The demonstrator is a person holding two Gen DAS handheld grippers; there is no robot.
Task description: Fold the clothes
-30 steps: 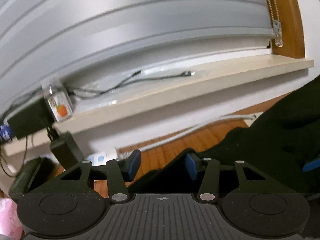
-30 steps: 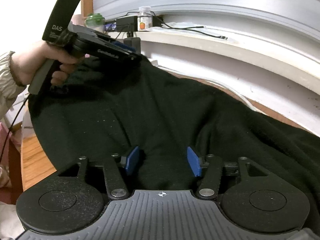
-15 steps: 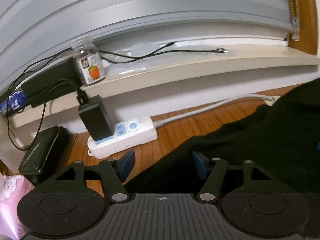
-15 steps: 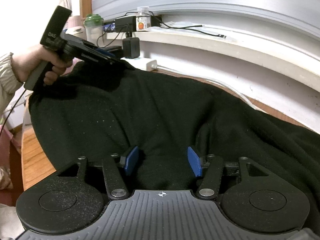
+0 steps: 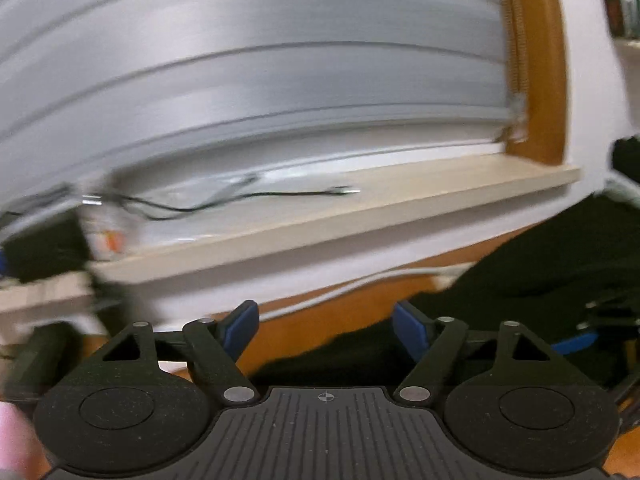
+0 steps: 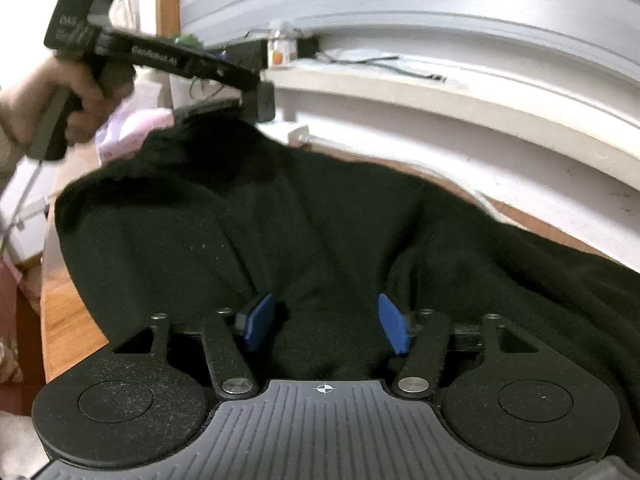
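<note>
- The left gripper [image 5: 325,330] has swung up and to the right since half a second ago: its view now looks mostly at the grey blind [image 5: 248,80] and the window sill [image 5: 360,208], blurred by motion, where the white power strip on the wooden desk [image 5: 320,320] filled the view before.
- Its blue fingers [image 5: 240,326] stand wide apart with bare desk and the edge of the cloth between them; they pinch nothing in this view.
- Seen from the right wrist, the left gripper [image 6: 224,76] sits higher than before, at the far corner of the black garment [image 6: 320,208], and the cloth below it rises in a peak. Whether any fold is caught there, I cannot tell.
- The person's hand [image 6: 72,96] holds the left gripper by its handle.
- The right gripper [image 6: 326,326] has hardly moved: its fingers [image 6: 260,320] are spread, and black cloth bulges between them, not clamped.
- The garment lies spread across the desk, rumpled, from the near right to the far left corner, below the sill.
- In my judgement the lift at the far corner suits either carrying that corner over for a fold or letting go after laying it down; the pictures do not settle which.
</note>
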